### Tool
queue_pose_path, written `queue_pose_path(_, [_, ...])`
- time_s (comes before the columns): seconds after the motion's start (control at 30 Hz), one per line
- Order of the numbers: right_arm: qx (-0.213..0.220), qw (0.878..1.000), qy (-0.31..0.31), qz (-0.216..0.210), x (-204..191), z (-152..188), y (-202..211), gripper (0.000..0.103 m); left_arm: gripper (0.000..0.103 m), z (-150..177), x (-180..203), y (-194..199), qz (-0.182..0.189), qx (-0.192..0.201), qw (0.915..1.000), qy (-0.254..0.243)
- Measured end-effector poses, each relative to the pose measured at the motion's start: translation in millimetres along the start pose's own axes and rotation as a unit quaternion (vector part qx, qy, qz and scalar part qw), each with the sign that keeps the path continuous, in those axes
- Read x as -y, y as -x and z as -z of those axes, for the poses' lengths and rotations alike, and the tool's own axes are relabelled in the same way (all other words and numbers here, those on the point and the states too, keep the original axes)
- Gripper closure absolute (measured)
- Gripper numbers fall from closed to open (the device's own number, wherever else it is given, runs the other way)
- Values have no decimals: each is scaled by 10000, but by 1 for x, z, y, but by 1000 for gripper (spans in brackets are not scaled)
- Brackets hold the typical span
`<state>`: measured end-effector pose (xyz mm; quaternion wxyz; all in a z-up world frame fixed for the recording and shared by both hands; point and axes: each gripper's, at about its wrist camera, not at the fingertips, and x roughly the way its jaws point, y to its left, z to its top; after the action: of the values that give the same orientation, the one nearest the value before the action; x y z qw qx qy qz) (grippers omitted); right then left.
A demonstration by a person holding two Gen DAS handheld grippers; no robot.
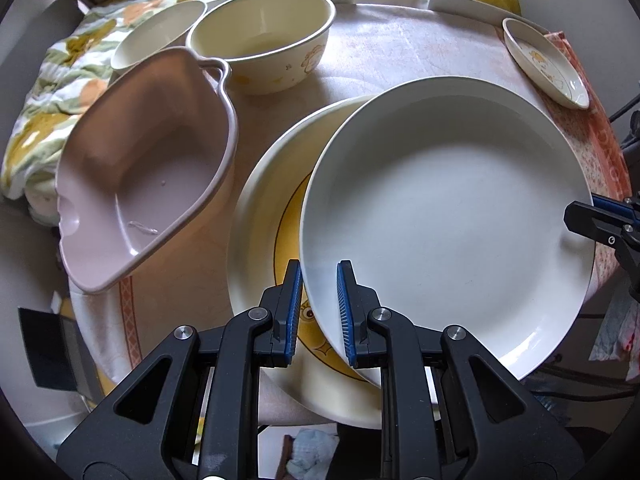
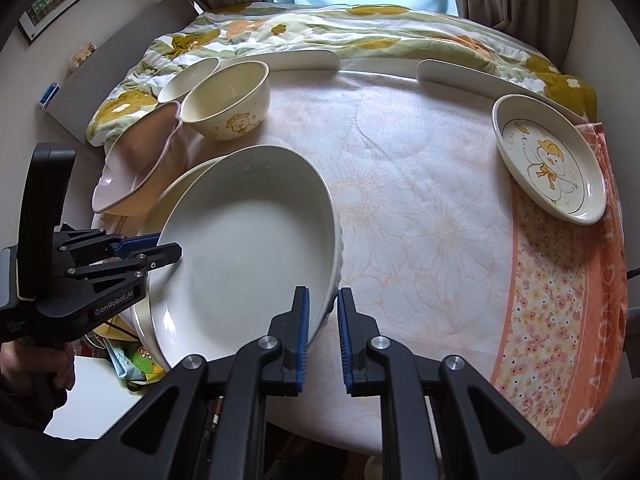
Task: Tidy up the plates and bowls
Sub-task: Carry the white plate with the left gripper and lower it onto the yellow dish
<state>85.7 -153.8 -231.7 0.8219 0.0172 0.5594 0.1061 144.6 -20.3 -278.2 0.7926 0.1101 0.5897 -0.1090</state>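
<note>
A large plain white plate [image 1: 448, 216] is held tilted above a cream plate with a yellow print [image 1: 264, 216] that lies on the table. My left gripper [image 1: 319, 312] is shut on the white plate's near left rim. My right gripper [image 2: 322, 330] is shut on the opposite rim of the same white plate [image 2: 248, 248]; it shows at the right edge of the left wrist view [image 1: 600, 224]. The left gripper shows in the right wrist view [image 2: 160, 250].
A pink heart-shaped bowl [image 1: 148, 168], a cream bowl with a duck print [image 1: 264, 36] and a small cream bowl [image 1: 160, 36] stand at the far left. A small duck-print dish [image 2: 550, 160] sits at the right. A floral quilt [image 2: 320, 28] lies behind the table.
</note>
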Motion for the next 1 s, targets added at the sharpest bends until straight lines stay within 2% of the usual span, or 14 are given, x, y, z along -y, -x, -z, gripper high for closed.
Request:
queue_pose_path(0.33, [-43, 9999, 127, 94, -9, 2, -10, 90, 88, 0, 9, 8, -725, 231, 9956, -545])
queue_pose_path(0.5, [-78, 9998, 167, 107, -13, 3, -17, 90, 88, 1, 5, 8, -848, 267, 9944, -563])
queue_pose_path(0.8, [-15, 9973, 609, 417, -30, 2, -22, 90, 88, 3, 1, 10, -1035, 336, 9926, -539])
queue_pose_path(0.9, [24, 9950, 798, 603, -39, 4, -24, 90, 88, 3, -1, 10, -997, 350, 9931, -512])
queue_pose_path(1.0, [35, 9951, 779, 612, -38, 4, -24, 90, 88, 4, 0, 10, -1013, 356, 9929, -513])
